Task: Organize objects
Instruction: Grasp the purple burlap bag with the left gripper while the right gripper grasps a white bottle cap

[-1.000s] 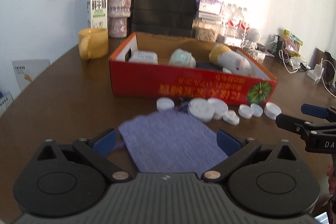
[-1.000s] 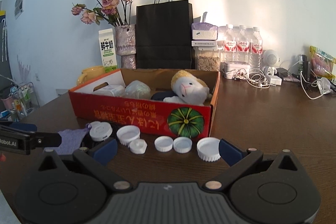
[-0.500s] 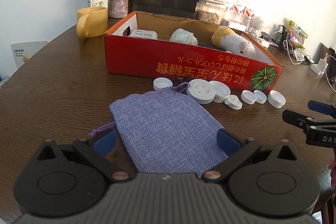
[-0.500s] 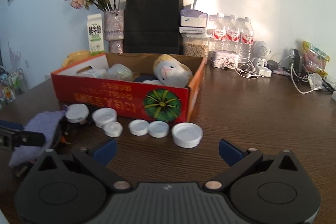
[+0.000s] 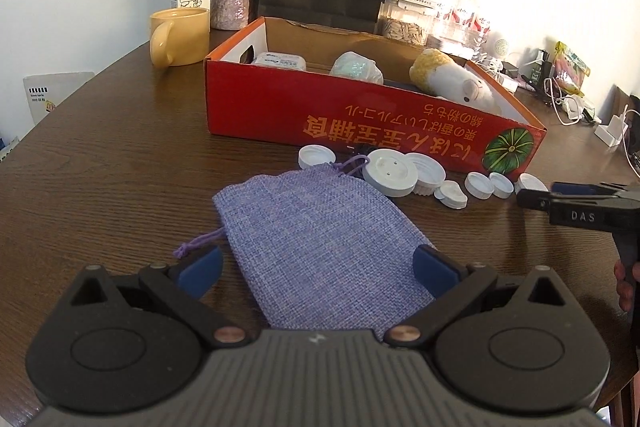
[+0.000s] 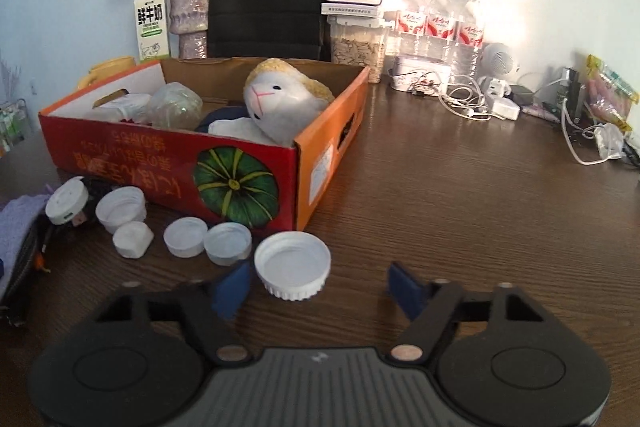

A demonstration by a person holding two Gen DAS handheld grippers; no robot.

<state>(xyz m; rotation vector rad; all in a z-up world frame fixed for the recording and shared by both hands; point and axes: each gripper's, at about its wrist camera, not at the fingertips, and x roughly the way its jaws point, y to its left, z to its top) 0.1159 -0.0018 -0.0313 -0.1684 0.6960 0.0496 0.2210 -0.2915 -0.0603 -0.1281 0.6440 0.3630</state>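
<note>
Jaws of right gripper just narrowed, nearer white cap.

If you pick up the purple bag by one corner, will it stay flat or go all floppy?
Probably floppy: the purple bag is loosely woven cloth lying limp on the table. It looks nearly empty, so likely light. Its rough weave probably grips well.
</note>
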